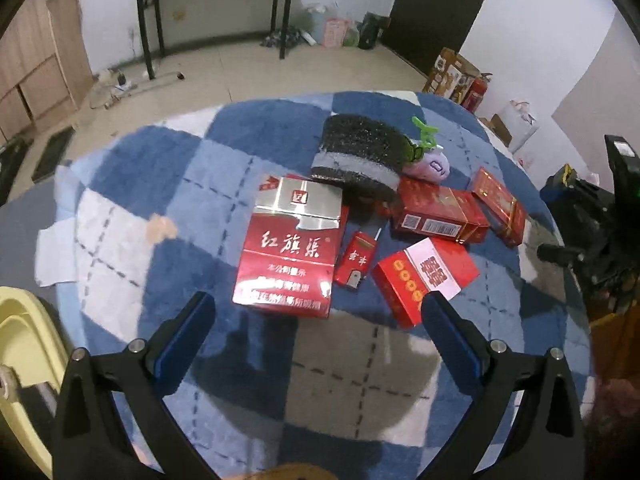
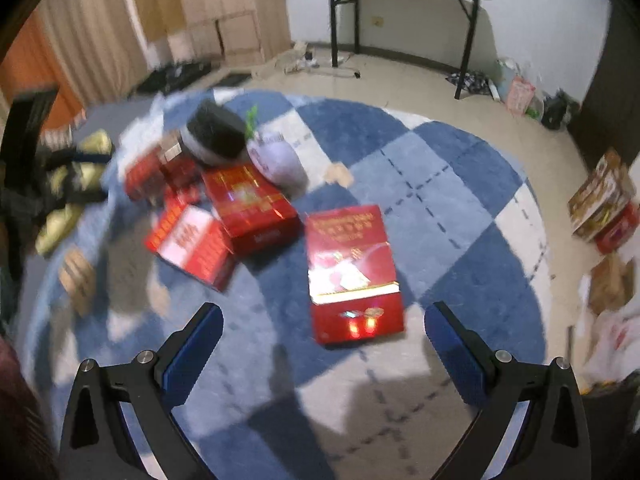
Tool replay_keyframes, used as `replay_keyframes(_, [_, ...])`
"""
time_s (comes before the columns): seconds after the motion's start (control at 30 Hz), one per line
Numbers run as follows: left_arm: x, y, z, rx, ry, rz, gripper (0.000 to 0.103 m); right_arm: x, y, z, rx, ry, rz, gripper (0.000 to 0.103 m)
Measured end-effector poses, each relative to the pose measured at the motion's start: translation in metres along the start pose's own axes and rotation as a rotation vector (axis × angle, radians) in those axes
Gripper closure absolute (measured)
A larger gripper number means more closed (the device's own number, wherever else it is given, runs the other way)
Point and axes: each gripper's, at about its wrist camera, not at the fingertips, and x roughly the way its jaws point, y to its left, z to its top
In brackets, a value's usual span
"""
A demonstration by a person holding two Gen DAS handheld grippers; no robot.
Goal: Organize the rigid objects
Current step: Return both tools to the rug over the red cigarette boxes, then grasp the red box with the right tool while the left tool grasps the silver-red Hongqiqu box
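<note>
Both pairs of tongs are held spread wide and empty above a blue checked rug. In the left view, a red-and-silver pack (image 1: 290, 248) lies flat just ahead of the left tongs (image 1: 318, 312), with a small red lighter (image 1: 355, 261) close beside it and a white-labelled pack (image 1: 424, 276) near the right finger. Two more red boxes (image 1: 438, 216) lie behind, against a dark sponge (image 1: 360, 156) and a lilac plush (image 1: 428, 166).

In the right view, which is blurred, a long red box (image 2: 352, 272) lies just ahead of the right tongs (image 2: 324, 320).

The packs are judged light, stiff cardboard, probably film-wrapped and somewhat slippery, and easily crushed if empty. They are best taken across the narrow sides, squarely and gently; the soft pile should allow the fingers to be sunk beside the edges.
</note>
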Motion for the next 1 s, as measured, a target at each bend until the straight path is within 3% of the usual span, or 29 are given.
replay_keyframes(0.1, [-0.004, -0.002, 0.006, 0.039, -0.027, 0.003, 0.001, 0.003, -0.001, 0.003, -0.006, 0.006, -0.011, 0.000])
replay_keyframes(0.23, [-0.002, 0.007, 0.012, -0.007, -0.035, 0.011, 0.001, 0.011, -0.005, 0.009, 0.034, 0.013, 0.000, 0.000])
replay_keyframes(0.37, [0.000, -0.002, 0.015, 0.123, -0.089, 0.137, 0.001, 0.023, -0.001, 0.012, -0.028, 0.033, -0.020, 0.001])
replay_keyframes(0.73, [0.035, 0.012, 0.017, 0.093, 0.026, 0.055, 0.003, 0.044, -0.012, 0.015, -0.010, 0.041, 0.018, 0.005])
replay_keyframes(0.97, [0.044, 0.007, 0.020, 0.116, 0.016, 0.067, 0.005, 0.066, -0.011, 0.017, -0.025, 0.076, 0.005, 0.005])
replay_keyframes(1.0, [0.047, 0.008, 0.021, 0.113, 0.026, 0.056, 0.009, 0.069, -0.012, 0.017, -0.022, 0.083, -0.003, 0.009])
